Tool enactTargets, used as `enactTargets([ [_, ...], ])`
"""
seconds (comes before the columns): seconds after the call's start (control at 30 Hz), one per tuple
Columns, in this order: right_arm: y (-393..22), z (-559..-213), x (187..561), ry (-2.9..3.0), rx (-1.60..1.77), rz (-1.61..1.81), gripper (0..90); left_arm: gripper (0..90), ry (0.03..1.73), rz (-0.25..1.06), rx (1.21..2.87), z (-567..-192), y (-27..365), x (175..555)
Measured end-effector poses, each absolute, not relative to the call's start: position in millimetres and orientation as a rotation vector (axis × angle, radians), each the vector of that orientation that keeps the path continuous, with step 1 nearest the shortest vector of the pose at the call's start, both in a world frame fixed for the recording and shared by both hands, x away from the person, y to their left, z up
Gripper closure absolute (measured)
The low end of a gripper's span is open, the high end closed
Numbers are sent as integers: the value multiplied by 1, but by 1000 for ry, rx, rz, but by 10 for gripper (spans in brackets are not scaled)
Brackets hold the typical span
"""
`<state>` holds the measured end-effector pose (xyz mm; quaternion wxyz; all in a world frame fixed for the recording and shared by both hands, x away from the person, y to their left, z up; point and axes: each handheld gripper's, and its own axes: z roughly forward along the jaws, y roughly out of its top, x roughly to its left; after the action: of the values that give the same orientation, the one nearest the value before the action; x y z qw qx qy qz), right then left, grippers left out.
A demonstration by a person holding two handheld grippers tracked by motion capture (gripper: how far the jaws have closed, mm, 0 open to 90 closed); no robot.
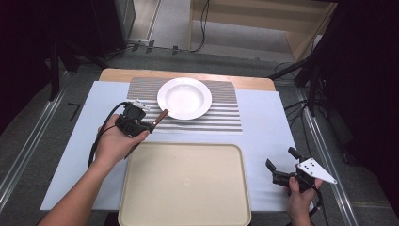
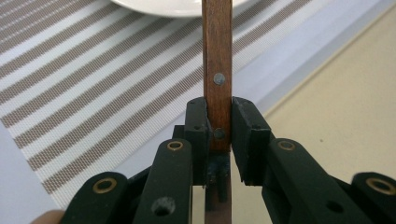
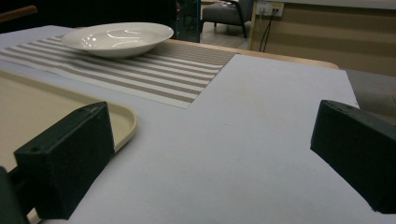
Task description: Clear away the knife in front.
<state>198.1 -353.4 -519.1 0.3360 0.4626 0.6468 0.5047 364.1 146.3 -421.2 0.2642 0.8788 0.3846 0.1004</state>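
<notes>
A pale sheet covers the wooden desk (image 1: pixel 188 74) on grey flooring. The left gripper (image 1: pixel 149 126) clamps its fingers on a wooden-handled knife (image 2: pixel 217 60) over the striped woven placemat (image 1: pixel 221 115), near the white round plate (image 1: pixel 184 98); the right gripper (image 1: pixel 278 162) fingers gape empty beside the beige plastic tray (image 1: pixel 184 188).

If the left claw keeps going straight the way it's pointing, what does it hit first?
Probably the white plate. The left claw grips a wooden handle whose far end already points at the plate's near rim above the striped placemat. Depth is unclear, so it might pass over the rim.

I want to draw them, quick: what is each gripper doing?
Left gripper: shut on the brown wooden riveted handle.
Right gripper: open, holding nothing.
</notes>
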Motion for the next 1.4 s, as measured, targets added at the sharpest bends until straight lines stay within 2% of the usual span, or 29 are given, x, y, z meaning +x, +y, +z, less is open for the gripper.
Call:
enactTargets([
  [0.5, -353, -519, 198, 1689, 1206, 1312, 0, 772, 1000, 204, 2388, -434, 144, 325],
  [1.4, -353, -519, 198, 1690, 1203, 1312, 0, 773, 1004, 117, 2366, -459, 147, 288],
])
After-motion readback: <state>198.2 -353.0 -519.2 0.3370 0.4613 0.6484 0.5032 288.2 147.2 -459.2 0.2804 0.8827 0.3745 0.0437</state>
